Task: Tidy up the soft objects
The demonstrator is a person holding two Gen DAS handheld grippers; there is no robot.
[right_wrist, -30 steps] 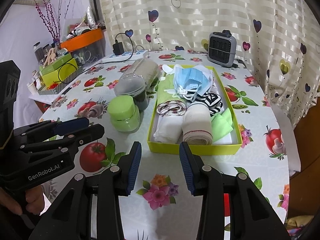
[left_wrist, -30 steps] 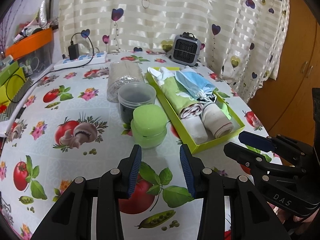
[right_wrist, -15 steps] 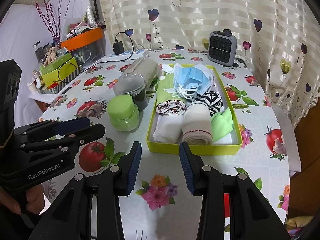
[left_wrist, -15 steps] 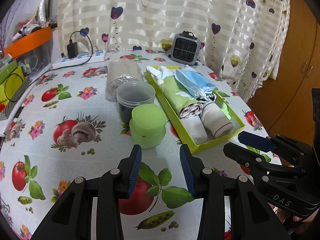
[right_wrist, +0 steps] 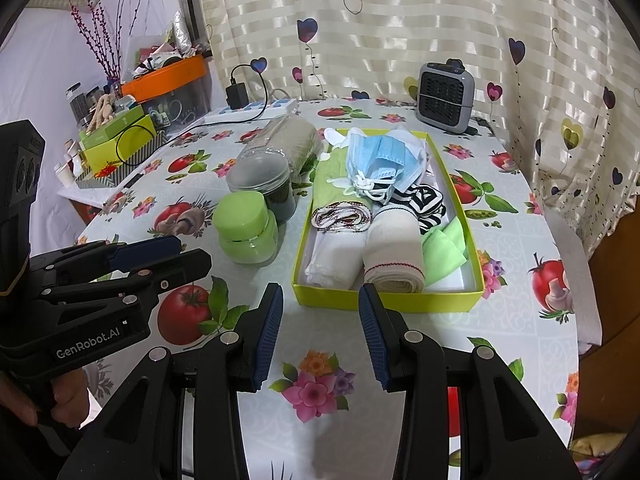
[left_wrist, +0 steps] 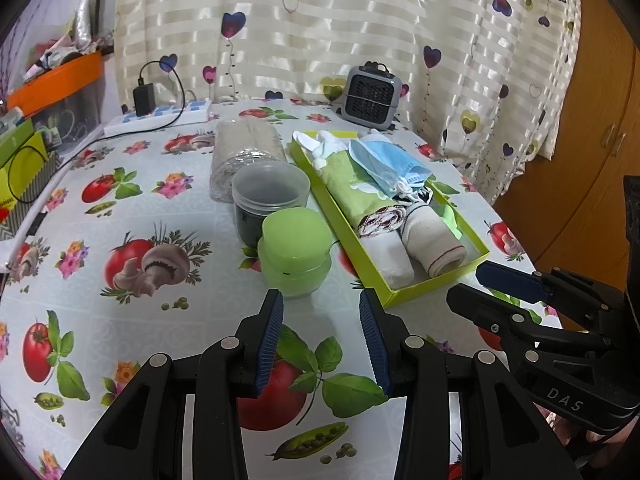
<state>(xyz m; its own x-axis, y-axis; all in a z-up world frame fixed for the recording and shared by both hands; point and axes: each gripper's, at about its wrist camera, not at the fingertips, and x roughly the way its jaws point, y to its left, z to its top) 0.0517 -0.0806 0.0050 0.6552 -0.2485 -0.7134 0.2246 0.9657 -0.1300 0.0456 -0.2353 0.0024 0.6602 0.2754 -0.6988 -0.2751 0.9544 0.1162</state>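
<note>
A yellow-green tray (right_wrist: 384, 302) (left_wrist: 434, 282) on the patterned table holds rolled cloths: a cream roll with a red stripe (right_wrist: 394, 254) (left_wrist: 434, 246), a white one (right_wrist: 334, 258), a green towel roll (right_wrist: 340, 192), green cloth (right_wrist: 444, 246), zebra-print fabric (right_wrist: 424, 198), and blue face masks (right_wrist: 380, 158) (left_wrist: 386, 166) on top. My right gripper (right_wrist: 320, 340) is open and empty, just in front of the tray's near wall. My left gripper (left_wrist: 322, 342) is open and empty, just short of a green-lidded jar (left_wrist: 294, 252).
Left of the tray stand the green-lidded jar (right_wrist: 246, 226), a clear jar with dark contents (right_wrist: 264, 188) and a plastic-wrapped beige roll (right_wrist: 286, 142). A grey heater (right_wrist: 444, 96) and power strip (right_wrist: 252, 110) sit at the back. Cluttered boxes (right_wrist: 120, 140) are far left.
Both views have shifted only slightly; the grippers stay open and nothing on the table has moved.
</note>
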